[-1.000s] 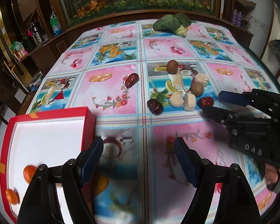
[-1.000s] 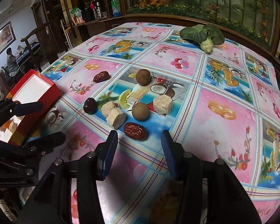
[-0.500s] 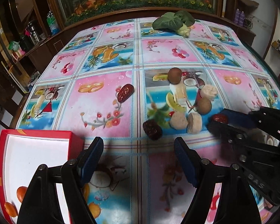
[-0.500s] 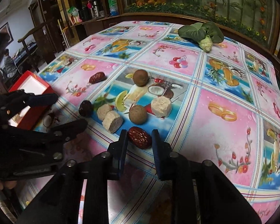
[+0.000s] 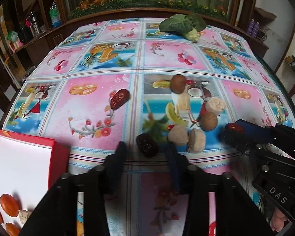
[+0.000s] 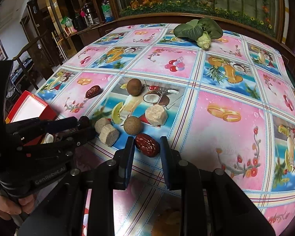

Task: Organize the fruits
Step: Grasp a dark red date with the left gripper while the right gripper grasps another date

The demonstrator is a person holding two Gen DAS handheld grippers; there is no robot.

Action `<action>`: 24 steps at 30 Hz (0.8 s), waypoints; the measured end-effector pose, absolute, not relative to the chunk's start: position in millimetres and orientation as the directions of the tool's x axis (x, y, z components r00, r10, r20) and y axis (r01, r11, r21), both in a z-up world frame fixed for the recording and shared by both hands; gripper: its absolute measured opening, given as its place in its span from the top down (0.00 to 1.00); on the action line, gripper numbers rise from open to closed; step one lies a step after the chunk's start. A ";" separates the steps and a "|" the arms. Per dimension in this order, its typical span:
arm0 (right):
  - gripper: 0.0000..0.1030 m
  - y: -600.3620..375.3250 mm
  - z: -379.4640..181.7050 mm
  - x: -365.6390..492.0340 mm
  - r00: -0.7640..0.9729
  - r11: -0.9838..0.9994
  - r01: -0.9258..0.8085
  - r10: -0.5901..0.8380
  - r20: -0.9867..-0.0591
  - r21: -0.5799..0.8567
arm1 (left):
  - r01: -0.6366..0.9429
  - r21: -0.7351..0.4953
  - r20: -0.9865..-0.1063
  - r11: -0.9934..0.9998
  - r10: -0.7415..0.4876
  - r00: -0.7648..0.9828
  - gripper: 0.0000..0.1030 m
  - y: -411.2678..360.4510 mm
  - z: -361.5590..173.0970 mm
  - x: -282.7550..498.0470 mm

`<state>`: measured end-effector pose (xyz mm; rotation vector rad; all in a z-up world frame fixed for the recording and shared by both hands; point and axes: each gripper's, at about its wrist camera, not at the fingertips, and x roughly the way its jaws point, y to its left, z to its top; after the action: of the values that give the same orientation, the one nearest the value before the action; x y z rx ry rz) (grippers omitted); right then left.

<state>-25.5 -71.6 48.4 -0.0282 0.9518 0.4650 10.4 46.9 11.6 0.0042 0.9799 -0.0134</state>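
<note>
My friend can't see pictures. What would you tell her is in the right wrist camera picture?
The right tool has its two fingers open around a wrinkly red date on a bright fruit-print tablecloth. Just behind it lie two brown round fruits, three pale chunks, and another date. On the left, the left tool reaches toward a dark date beside a red box.

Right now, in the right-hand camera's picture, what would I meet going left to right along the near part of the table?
Red box → left gripper around a dark date → two pale cut chunks → round brown fruit → red date between the right gripper fingers.
</note>
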 end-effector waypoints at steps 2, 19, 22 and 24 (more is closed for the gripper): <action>0.73 -72.9 50.0 -25.8 0.493 0.901 -0.395 0.374 -0.786 0.181 | 0.019 0.000 -0.826 1.000 -0.011 0.564 0.70 44.8 11.6 8.0; 0.73 -76.2 54.3 -29.8 0.521 0.905 -0.385 0.375 -0.767 0.181 | 0.036 0.028 -0.753 0.999 -0.003 0.658 0.81 35.4 37.7 -33.5; 0.73 -77.5 56.6 -31.9 0.533 0.905 -0.385 0.380 -0.756 0.184 | 0.037 0.033 -0.725 0.999 -0.002 0.689 0.81 33.2 47.1 -48.3; 0.73 -79.6 59.9 -33.7 0.549 0.904 -0.384 0.389 -0.740 0.190 | 0.035 0.025 -0.709 0.999 -0.007 0.705 0.81 33.5 52.6 -57.4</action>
<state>-33.7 -79.6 59.9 0.0056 0.8770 0.4575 -57.4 33.5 52.6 0.0379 0.7885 -0.0234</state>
